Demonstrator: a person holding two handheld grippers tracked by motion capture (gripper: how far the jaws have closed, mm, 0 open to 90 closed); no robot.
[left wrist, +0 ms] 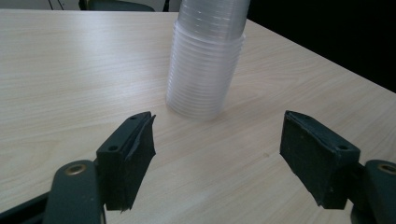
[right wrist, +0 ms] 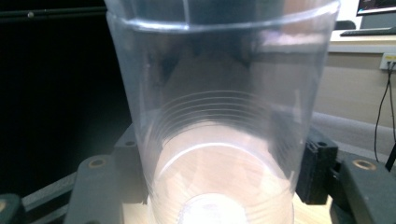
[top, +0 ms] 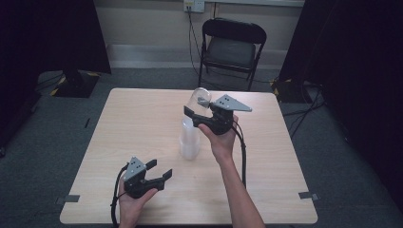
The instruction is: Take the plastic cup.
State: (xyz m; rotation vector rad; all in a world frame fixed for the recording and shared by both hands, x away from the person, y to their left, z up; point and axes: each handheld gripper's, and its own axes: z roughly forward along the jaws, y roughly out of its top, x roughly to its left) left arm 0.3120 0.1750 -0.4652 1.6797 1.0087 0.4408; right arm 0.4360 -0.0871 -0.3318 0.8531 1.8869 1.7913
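A stack of clear plastic cups [top: 189, 142] stands upside down near the middle of the wooden table [top: 138, 118]. My right gripper [top: 197, 107] is raised just behind and above the stack, shut on a single clear cup [top: 200, 97] that is upright with its closed end up. In the right gripper view the cup [right wrist: 219, 116] sits between the jaws of that gripper [right wrist: 223, 170]. My left gripper [top: 160, 169] rests low near the table's front left, open and holding nothing. In the left gripper view its jaws [left wrist: 217, 144] stand wide apart, facing the stack [left wrist: 205, 60] a short way ahead.
A black folding chair [top: 232, 47] stands beyond the far edge of the table. Dark curtains [top: 47, 33] hang at both sides. Cables run from a wall socket [top: 194, 4] down to the grey carpet. Bare tabletop lies left and right of the stack.
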